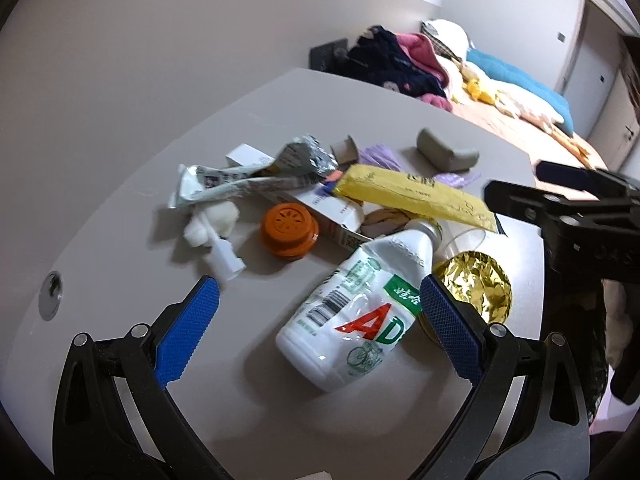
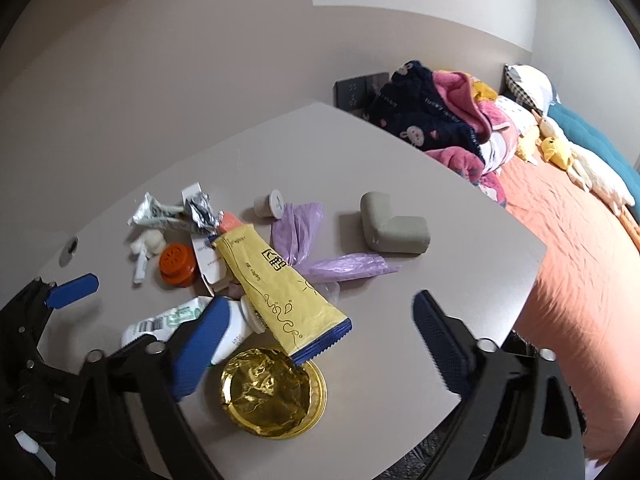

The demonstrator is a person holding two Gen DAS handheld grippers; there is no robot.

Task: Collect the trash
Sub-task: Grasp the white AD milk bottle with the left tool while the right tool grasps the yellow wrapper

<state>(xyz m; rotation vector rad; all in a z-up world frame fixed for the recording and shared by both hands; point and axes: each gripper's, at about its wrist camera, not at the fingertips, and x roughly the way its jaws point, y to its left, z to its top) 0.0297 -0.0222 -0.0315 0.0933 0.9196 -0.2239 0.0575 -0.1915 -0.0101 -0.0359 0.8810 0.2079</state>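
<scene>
Left wrist view has the left gripper spread wide and empty, its blue pads on either side of a white AD drink bottle that lies on its side near the table's near edge; neither pad touches it. Just beyond the bottle's neck sits a crumpled gold foil lid, and over that neck leans a long yellow pouch. In the right wrist view the right gripper also stands wide and holds nothing, poised above the foil lid and the blue-crimped end of the yellow pouch. Farther in lie an orange cap, a squeezed tube, a small white applicator by a cotton wad, a carton, purple plastic bags and a grey foam corner guard, the last standing apart toward the far right edge. By my reading nothing is collected yet: the whole heap remains on the table, and no bin or bag for it is in view. Room is good on the bare left side and far corner; the near right corner is close under the right gripper, with the bed just past the right edge.
</scene>
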